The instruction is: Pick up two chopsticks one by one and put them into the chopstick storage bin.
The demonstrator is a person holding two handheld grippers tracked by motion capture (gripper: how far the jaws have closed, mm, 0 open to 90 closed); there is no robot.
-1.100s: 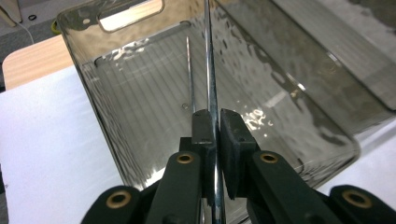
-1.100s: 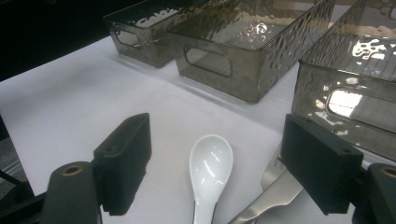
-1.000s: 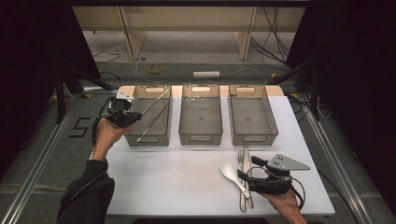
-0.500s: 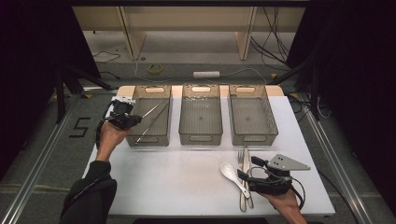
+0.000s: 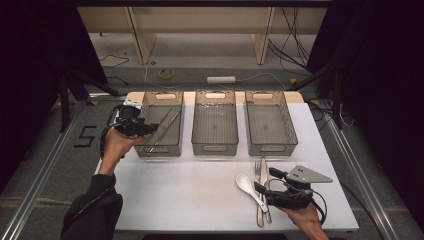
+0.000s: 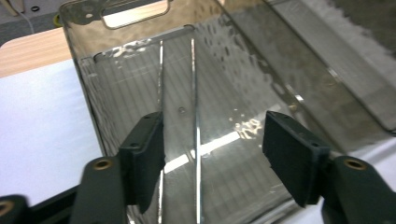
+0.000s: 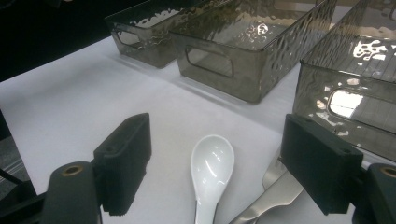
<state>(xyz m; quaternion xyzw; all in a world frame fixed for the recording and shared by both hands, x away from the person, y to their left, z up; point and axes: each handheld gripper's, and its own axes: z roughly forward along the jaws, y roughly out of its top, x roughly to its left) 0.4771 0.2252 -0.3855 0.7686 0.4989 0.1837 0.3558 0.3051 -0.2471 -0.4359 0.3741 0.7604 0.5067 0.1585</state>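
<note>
Our left claw [image 6: 212, 154] has just spread, letting the chopsticks [image 5: 162, 129] drop into the left bin [image 5: 161, 148]. Our right claw [image 7: 217, 170] hangs spread over the spoon [image 7: 209, 170] on the counter [image 5: 190, 195]; that goes next.

Overhead forward-down; tool views close (shared bins [image 5: 215, 130])

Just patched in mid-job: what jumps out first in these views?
Three smoky clear bins stand in a row at the table's far edge; the left bin holds two thin metal chopsticks. The left gripper sits over them, jaws just opened, gripping nothing. At the near right, a white spoon lies by a fork and knife between the right gripper's open jaws.
</note>
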